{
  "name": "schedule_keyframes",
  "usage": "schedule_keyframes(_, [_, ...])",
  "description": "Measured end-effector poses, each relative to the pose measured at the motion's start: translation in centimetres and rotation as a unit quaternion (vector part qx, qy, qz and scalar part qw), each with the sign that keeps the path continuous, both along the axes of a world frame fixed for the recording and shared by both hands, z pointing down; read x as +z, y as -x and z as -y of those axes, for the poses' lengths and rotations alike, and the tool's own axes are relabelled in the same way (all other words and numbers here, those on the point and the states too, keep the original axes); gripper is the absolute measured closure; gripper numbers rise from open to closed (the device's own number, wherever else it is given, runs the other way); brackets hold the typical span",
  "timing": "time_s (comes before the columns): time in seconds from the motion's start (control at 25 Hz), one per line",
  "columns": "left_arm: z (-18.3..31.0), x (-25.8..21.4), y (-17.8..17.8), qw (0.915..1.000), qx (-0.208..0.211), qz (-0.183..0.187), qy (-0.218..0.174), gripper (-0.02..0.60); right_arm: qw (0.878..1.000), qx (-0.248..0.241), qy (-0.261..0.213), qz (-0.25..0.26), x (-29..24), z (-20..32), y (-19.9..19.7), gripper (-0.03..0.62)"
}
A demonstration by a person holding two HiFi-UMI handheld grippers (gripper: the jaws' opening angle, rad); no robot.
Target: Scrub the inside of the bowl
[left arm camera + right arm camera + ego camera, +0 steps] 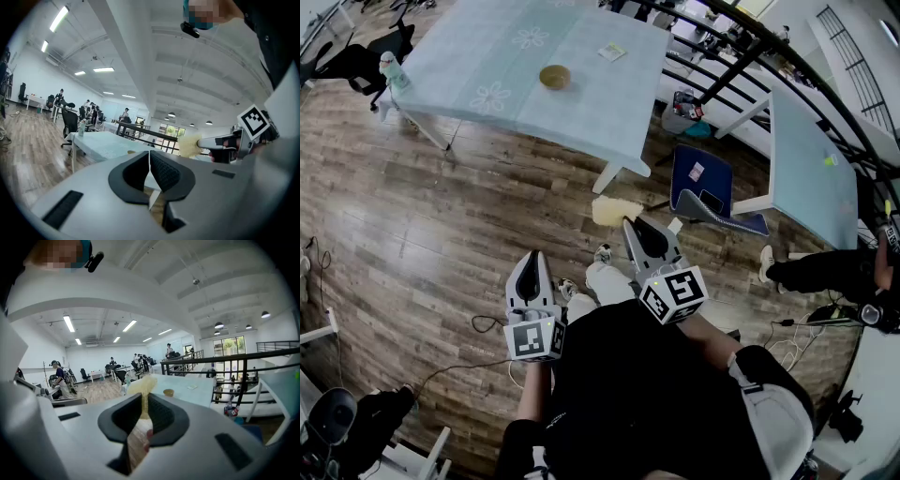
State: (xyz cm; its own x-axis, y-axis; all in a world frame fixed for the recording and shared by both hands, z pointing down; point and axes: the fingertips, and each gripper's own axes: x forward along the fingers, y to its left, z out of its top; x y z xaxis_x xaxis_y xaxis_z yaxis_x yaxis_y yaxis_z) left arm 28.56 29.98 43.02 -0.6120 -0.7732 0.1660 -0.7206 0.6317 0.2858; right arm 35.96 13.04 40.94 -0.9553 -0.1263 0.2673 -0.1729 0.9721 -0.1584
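A: State of the left gripper (149,158)?
B: Jaws are pressed together, pads meeting, nothing between them. The person holds it low in front, pointing forward over the wood floor (441,234).

A: And the right gripper (143,411)?
B: Clamped on a yellow sponge (142,386). A thin edge is pinched between the pads and the fluffy bulk sticks out past the tips. In the head view it sits a bit ahead of the left one and to its right.

A: Where is the bowl (554,77)?
B: It is small and tan, upright on the table (469,56) with the pale blue flowered cloth, roughly mid-table. It is well apart from both grippers and neither touches it. Its inside is too small to read.

A: Anything else on that table?
B: A small card (612,52) lies near the far right edge, apart from the bowl. A bottle (392,71) stands at the left corner.

A: Surroundings?
B: A blue chair (703,187) stands just right of the table leg, with small items on its seat. A second table (811,159), also pale blue, is further right, with a black railing (745,61) behind it. Another person's legs (820,270) in dark trousers show at the right edge.
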Motion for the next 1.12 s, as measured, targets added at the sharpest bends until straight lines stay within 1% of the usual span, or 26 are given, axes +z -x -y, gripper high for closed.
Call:
schedule_keyframes(0.16, [0.6, -2.0, -2.6, 0.9994, 0.02, 0.024, -0.012, 0.561, 1.0, 0.019, -0.005, 0.018, -1.2, 0.2, -2.5, 0.548])
schedule_keyframes(0.32, [0.6, -1.5, -3.1, 0.9997, 0.014, 0.018, 0.0, 0.561, 1.0, 0.013, -0.001, 0.024, -1.8, 0.0, -3.3, 0.548])
schedule_keyframes(0.44, [1.7, -1.5, -3.2, 0.9999, 0.009, 0.01, -0.004, 0.561, 1.0, 0.011, 0.001, 0.024, -1.7, 0.7, -4.1, 0.548])
schedule_keyframes(0.52, [2.8, -1.6, -3.9, 0.9999, 0.005, 0.003, -0.009, 0.561, 1.0, 0.011, 0.008, 0.02, -1.6, 1.7, -4.6, 0.548])
schedule_keyframes(0.64, [4.9, -1.9, -5.3, 0.9994, 0.027, 0.02, 0.0, 0.561, 1.0, 0.008, 0.013, 0.022, -1.5, 2.9, -5.2, 0.548])
schedule_keyframes(0.68, [5.6, -1.8, -5.8, 0.9994, 0.03, 0.019, 0.001, 0.561, 0.999, 0.008, 0.017, 0.027, -1.5, 3.3, -5.5, 0.548])
schedule_keyframes(0.84, [7.7, -1.4, -7.2, 0.9998, 0.017, 0.009, 0.005, 0.561, 0.998, 0.004, 0.04, 0.049, -1.9, 5.4, -6.1, 0.546])
schedule_keyframes(1.04, [11.6, -2.3, -7.1, 0.9986, 0.049, 0.018, 0.012, 0.561, 0.997, 0.018, 0.049, 0.057, -2.6, 8.2, -5.9, 0.545])
schedule_keyframes(1.12, [12.5, -2.5, -7.0, 0.9984, 0.05, 0.022, 0.012, 0.561, 0.997, 0.018, 0.051, 0.058, -2.6, 8.9, -6.0, 0.545])
